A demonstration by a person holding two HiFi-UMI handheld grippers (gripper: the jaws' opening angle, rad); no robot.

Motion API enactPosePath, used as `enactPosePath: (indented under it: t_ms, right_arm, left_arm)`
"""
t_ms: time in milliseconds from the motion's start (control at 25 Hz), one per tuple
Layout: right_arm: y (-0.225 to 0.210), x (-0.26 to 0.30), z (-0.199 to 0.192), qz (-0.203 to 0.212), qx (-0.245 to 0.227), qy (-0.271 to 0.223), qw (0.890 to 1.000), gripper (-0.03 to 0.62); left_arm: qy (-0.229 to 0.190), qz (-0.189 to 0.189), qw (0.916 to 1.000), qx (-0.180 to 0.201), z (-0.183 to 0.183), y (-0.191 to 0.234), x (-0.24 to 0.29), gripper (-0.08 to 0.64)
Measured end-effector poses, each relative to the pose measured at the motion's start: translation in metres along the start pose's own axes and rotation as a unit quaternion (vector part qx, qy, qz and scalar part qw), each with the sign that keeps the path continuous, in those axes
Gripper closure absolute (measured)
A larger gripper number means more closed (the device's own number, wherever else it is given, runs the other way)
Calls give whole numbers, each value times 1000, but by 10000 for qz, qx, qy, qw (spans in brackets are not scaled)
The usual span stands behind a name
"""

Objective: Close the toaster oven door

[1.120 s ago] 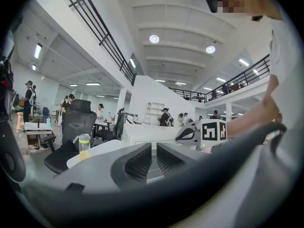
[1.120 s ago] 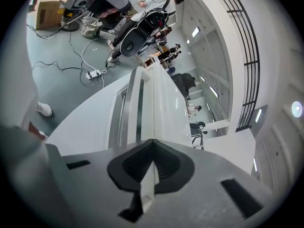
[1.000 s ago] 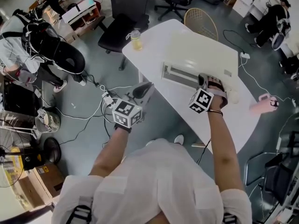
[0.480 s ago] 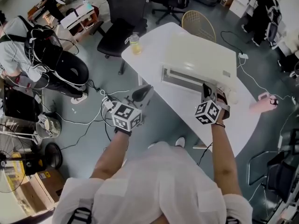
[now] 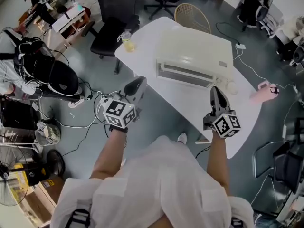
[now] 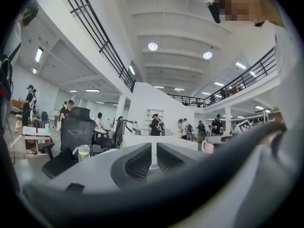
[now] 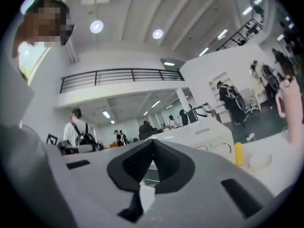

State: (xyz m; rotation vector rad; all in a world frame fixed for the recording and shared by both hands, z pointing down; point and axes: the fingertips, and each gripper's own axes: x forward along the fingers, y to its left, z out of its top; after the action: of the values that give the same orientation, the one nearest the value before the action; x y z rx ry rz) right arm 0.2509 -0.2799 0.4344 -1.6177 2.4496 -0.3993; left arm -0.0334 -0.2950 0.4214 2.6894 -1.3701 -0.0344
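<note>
Pulling back from the oven front, the right gripper [image 5: 214, 91] is now hovering over the near part of the white tabletop [image 5: 190, 110]; a second ago it was up against the door's right end. Its jaws are clenched together on nothing. The left gripper [image 5: 137, 83] is hanging off the table's left side, its jaws standing a slit apart and empty. The boxy cream-white toaster oven [image 5: 199, 51] is sitting mid-table, its long windowed door [image 5: 183, 74] looking upright against the body. I'd judge the closing done. Doing it well now means retreating straight, staying clear of the handle, and checking the door is seating flush.
</note>
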Motion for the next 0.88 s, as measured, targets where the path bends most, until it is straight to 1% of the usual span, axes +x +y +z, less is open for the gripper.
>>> enactPosePath:
  t_ms: [40, 80, 120, 200, 280, 400, 520, 880]
  right_arm:
    - [-2, -8, 2, -25, 230, -119, 9997, 588]
    - [-3, -15, 3, -60, 315, -177, 9993, 588]
    - [-4, -20, 5, -108, 271, -193, 9994, 589]
    - [-3, -28, 9, -236, -37, -202, 9995, 589]
    - [1, -33, 15, -351, -477, -208, 9980, 588]
    - [10, -36, 23, -385, -1068, -178, 9934, 588]
    - [19, -37, 25, -373, -1344, -131, 9901, 589]
    - [19, -40, 25, -406, -1386, 1, 9895, 589]
  left_arm:
    - [0, -26, 10000, 35, 2, -2, 0, 532]
    - [-3, -58, 10000, 73, 3, -4, 1, 531]
    - [-12, -90, 9999, 103, 5, -5, 2, 532]
    - [-46, -133, 9998, 119, 9, -8, 2, 532]
    - [-77, -167, 9997, 134, 13, -9, 3, 532]
    - [-84, -229, 9995, 209, 16, -12, 5, 532]
    - [-84, -258, 9993, 242, 18, -13, 5, 532]
    - [-111, -257, 9993, 232, 19, -14, 2, 532]
